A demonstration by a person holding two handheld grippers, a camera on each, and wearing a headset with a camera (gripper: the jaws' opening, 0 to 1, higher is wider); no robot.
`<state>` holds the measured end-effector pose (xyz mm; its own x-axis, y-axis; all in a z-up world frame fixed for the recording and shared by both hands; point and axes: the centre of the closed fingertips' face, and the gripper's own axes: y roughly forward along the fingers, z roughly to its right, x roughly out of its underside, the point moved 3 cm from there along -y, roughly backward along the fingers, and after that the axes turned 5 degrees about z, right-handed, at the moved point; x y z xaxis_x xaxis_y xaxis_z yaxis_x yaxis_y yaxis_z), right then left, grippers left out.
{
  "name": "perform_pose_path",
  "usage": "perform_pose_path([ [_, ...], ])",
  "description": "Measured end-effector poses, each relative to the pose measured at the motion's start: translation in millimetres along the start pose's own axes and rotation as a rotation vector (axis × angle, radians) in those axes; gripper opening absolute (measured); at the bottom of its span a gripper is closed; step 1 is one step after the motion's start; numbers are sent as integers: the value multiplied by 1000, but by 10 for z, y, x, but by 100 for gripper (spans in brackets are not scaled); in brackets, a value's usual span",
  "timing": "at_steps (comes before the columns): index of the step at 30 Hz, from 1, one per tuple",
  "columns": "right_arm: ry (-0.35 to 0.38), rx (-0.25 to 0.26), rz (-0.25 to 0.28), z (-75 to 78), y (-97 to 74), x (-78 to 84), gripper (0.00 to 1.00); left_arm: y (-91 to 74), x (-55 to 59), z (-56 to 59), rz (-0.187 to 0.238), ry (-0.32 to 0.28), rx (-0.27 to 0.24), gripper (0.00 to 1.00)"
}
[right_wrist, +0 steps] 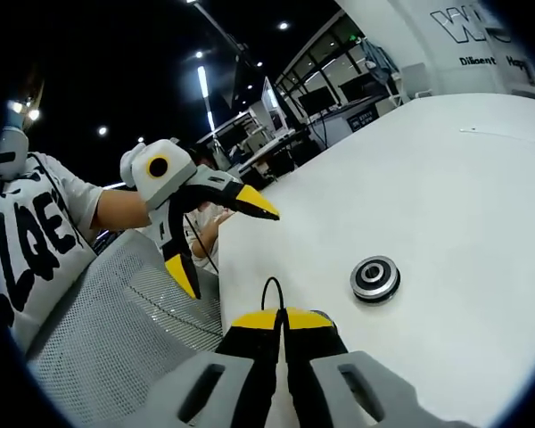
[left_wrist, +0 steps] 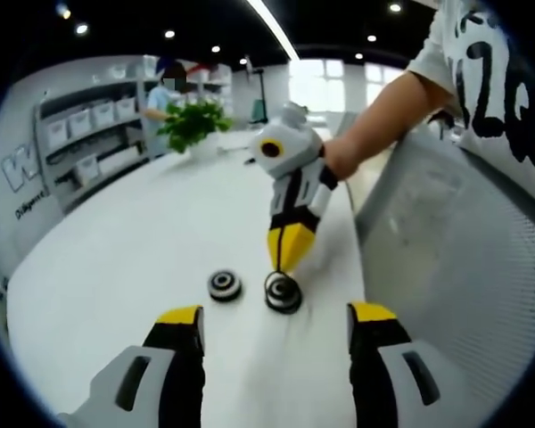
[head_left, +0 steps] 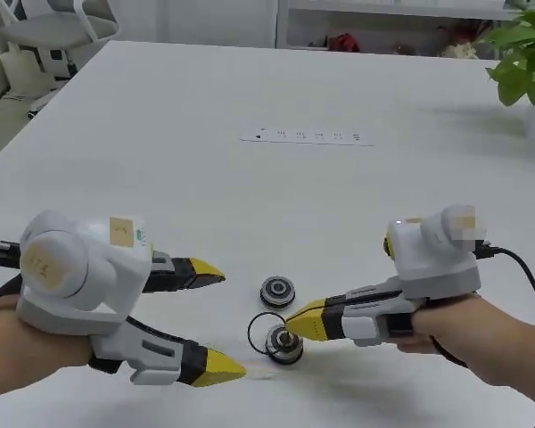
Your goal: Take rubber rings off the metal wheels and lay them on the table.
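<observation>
Left gripper [head_left: 223, 321] hovers with jaws apart. Right gripper [head_left: 296, 324] pinches thin rubber ring [head_left: 250, 332] beside near wheel [head_left: 283, 345] on desk [head_left: 250, 196]. Ring looks light, stretchy, floppy; best held at its slack loop.

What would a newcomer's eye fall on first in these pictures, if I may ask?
Near the front edge of the white table, the right gripper has its yellow-tipped jaws shut on a thin black rubber ring, which loops out beside the nearer metal wheel. A second wheel lies just behind it, apart, with its dark ring seemingly on. The left gripper hangs to the left, jaws wide open, holding nothing.
</observation>
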<state>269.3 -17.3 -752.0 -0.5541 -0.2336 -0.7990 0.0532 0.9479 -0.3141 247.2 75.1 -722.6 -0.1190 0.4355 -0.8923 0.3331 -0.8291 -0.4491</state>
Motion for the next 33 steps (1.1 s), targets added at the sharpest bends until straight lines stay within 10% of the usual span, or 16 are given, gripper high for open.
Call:
perform_pose_path([
  [33, -84, 30, -70, 64, 593, -5, 0, -403, 143, -59, 3, -40, -107, 67],
])
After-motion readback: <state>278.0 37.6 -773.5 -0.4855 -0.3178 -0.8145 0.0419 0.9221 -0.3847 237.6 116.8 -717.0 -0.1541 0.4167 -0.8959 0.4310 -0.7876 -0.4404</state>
